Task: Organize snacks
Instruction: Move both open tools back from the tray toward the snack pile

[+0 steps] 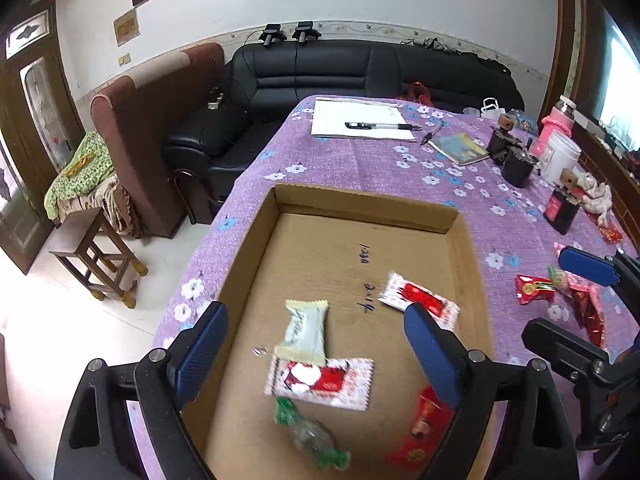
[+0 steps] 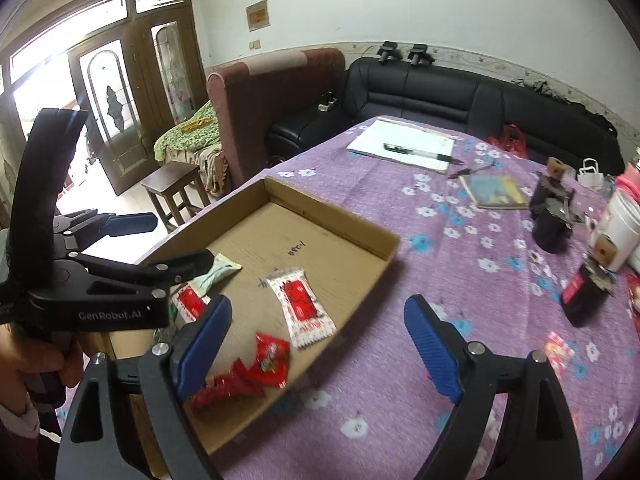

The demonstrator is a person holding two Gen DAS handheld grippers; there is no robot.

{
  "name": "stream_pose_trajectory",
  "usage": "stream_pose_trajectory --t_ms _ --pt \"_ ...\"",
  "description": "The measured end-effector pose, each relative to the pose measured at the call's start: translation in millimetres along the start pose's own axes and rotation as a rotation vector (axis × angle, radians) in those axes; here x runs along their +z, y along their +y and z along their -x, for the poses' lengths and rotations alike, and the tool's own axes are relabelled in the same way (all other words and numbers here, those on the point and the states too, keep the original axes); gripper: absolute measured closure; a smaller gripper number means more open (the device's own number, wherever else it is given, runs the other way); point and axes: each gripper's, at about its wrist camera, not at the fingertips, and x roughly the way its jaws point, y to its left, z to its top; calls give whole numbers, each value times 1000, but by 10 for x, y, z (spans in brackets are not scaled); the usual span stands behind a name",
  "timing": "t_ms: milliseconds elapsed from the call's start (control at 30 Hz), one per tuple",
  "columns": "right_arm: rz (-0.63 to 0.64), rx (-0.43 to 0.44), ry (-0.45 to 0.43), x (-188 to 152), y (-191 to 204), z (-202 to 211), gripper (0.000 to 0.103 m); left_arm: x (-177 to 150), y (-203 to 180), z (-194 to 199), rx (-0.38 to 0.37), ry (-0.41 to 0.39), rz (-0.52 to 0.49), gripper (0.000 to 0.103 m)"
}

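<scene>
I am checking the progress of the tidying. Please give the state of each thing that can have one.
Shallow brown cardboard box: open on top, holding several snacks.
Left hand-held gripper: open, holding nothing.
Right hand-held gripper: open, holding nothing.
Black pen: lying on the white notepad.
Red-wrapped snacks: outside the box, on the purple cloth.

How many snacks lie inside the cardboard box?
5: pale packet mid-left, large red-white packet below it, small red-white packet at right, green candy nearest, red packet behind a finger; more may be hidden.
</scene>
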Motion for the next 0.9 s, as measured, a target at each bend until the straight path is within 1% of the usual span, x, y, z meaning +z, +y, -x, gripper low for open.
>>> stream_pose_trajectory --t_ms 67,200,233,400,733,833,900 --pt "-6 -8 -7 -59 -38 108 14 -38 -43 72 1 -1 17 7" --pt "-21 -33 -23 -204 -131 334 12 -98 -204 205 5 -17 -3 7" --pt "-26 -40 -26 -237 -159 387 10 -114 -251 241 0 -23 -10 7" --pt "-60 -78 -40 -489 -350 673 9 -180 -538 386 -34 -38 -41 6" --pt "-126 -166 1 -1017 -865 1032 9 -247 -1077 366 -94 -20 -103 5" --pt "-136 -194 13 -1143 -1017 1092 9 -255 -1274 353 -112 -27 -137 5" --pt "-144 -213 21 -1213 -1117 1129 9 -259 -1430 321 -119 -36 -180 5"
